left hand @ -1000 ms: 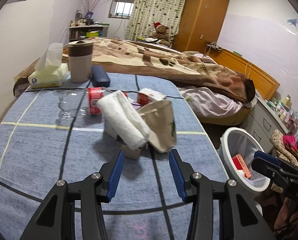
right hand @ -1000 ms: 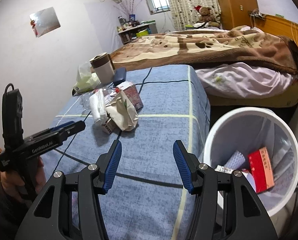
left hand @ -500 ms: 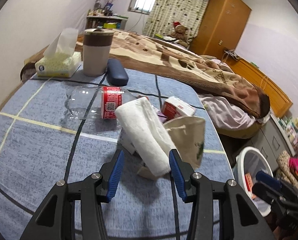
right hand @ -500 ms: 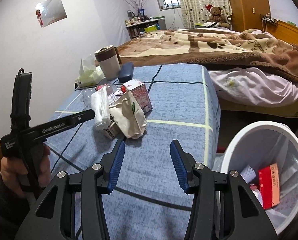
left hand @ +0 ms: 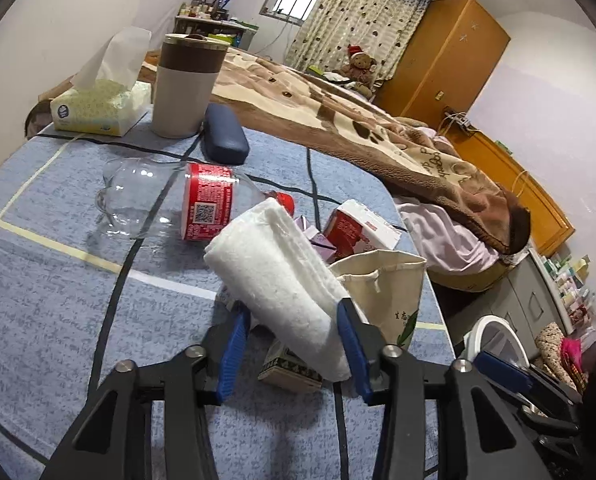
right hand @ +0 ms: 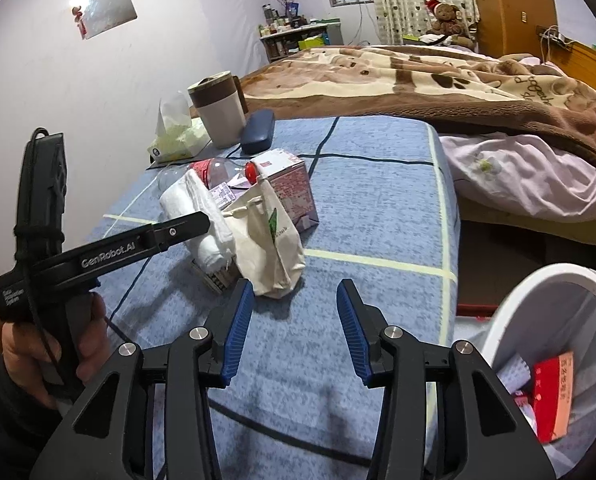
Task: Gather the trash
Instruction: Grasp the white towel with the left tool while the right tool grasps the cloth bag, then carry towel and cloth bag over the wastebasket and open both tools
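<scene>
Nearest us, our left gripper (left hand: 293, 322) has its jaws apart on either side of the near end of the rolled white towel (left hand: 275, 276), which leans on a small patterned box (left hand: 287, 368). Our right gripper (right hand: 295, 326) is spread wide over bare blue tablecloth (right hand: 378, 200) near the table's right edge, clamped on nothing. Just beside that edge stands the white trash bin (right hand: 554, 280) with a red packet (right hand: 554, 396) inside. Beyond the towel lie a cloth pouch (left hand: 390, 288), a red carton (left hand: 360, 230) and a clear plastic bottle (left hand: 169, 204).
</scene>
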Tool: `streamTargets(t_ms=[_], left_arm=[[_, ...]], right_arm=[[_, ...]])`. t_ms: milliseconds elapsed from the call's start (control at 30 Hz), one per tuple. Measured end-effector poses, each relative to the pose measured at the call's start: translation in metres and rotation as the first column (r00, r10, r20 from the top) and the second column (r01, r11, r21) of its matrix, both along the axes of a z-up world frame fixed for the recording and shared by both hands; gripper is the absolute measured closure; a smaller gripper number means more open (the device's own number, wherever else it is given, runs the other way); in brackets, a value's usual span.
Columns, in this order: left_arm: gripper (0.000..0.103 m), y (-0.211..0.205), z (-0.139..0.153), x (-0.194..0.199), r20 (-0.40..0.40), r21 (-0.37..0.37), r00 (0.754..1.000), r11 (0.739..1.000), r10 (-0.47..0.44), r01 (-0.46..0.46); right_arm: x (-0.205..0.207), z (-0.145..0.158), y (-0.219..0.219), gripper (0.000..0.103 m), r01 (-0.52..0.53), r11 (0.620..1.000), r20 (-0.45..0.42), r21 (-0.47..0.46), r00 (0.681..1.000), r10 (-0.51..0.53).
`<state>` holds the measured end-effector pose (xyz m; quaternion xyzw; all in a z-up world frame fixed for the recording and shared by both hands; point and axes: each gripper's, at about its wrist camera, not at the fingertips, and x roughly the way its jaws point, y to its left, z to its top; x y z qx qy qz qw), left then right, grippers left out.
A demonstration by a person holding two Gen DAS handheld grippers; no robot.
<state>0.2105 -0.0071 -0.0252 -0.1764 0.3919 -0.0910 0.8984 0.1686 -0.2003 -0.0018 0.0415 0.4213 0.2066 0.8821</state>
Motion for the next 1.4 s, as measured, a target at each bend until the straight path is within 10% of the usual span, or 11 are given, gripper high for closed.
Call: streamTargets(t_ms=[367,633,1400], left_arm=[[0.085,0.010,0.012,-0.012,0.057,-0.005,0.998,0.999,-0.041,0.041],[0.085,0.020,0.016,-0.018,0.070,0.007,0.997,0.999,-0.040,0.040],[0.085,0.000,0.038,-0.060,0.097,0.073,0.991,0.994,-0.089,0.082]], right_arm=[[0.023,-0.008,0.023,0.066,-0.034,0.999,-0.012,-0.018,0.999,0.033],[0.032,-0.015,0.030,0.093,-0.028,0.999,-0.015,-0.039,0.999,0.028],[-0.012,0.012,-0.004,0.096,0.051,0.999,0.042,0.006,0.998,-0.051]])
